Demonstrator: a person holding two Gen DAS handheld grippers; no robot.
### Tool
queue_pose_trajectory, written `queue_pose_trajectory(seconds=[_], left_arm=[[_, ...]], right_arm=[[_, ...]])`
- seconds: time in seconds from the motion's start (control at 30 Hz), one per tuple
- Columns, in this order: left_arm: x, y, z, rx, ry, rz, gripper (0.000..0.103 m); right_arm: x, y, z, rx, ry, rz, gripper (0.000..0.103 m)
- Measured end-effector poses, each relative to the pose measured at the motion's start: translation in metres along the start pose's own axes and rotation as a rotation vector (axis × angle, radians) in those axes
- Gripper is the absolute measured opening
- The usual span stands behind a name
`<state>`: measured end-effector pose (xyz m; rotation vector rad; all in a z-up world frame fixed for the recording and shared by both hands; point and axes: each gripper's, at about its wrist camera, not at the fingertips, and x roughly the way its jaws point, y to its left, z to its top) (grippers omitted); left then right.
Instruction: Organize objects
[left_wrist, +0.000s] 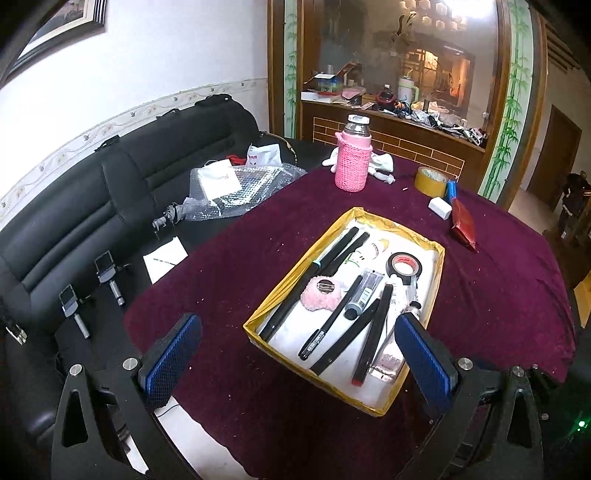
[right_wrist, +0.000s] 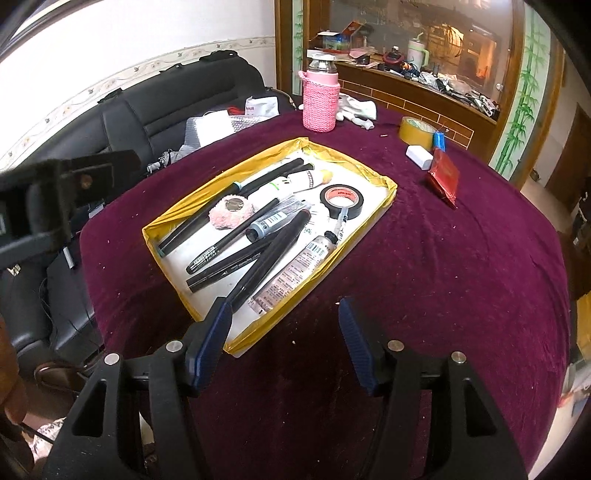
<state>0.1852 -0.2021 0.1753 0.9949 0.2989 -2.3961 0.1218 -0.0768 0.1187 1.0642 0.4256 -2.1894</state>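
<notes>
A yellow-rimmed white tray (left_wrist: 258, 314) sits on the maroon tablecloth and also shows in the right wrist view (right_wrist: 155, 240). It holds several black pens (left_wrist: 332, 254), a pink fluffy puff (left_wrist: 319, 291), a black tape roll (left_wrist: 403, 265) and a clear tube (right_wrist: 295, 269). My left gripper (left_wrist: 299, 354) is open and empty, hovering over the tray's near end. My right gripper (right_wrist: 284, 328) is open and empty, just off the tray's near corner.
A bottle in a pink knit sleeve (left_wrist: 352, 162), a yellow tape roll (left_wrist: 430, 181), a white block (left_wrist: 439, 207), a blue cylinder (left_wrist: 451, 190) and a red packet (left_wrist: 463, 223) lie on the far table. A black sofa (left_wrist: 92, 206) stands left.
</notes>
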Motion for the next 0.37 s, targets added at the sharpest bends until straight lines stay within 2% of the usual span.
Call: queue_pose_trajectory(seconds=[0.37], left_arm=[[0.0019, -0.0022, -0.0008, 0.013, -0.006, 0.071, 0.102]], right_arm=[[-0.0021, 0.0062, 0.0, -0.023, 0.006, -0.011, 0.06]])
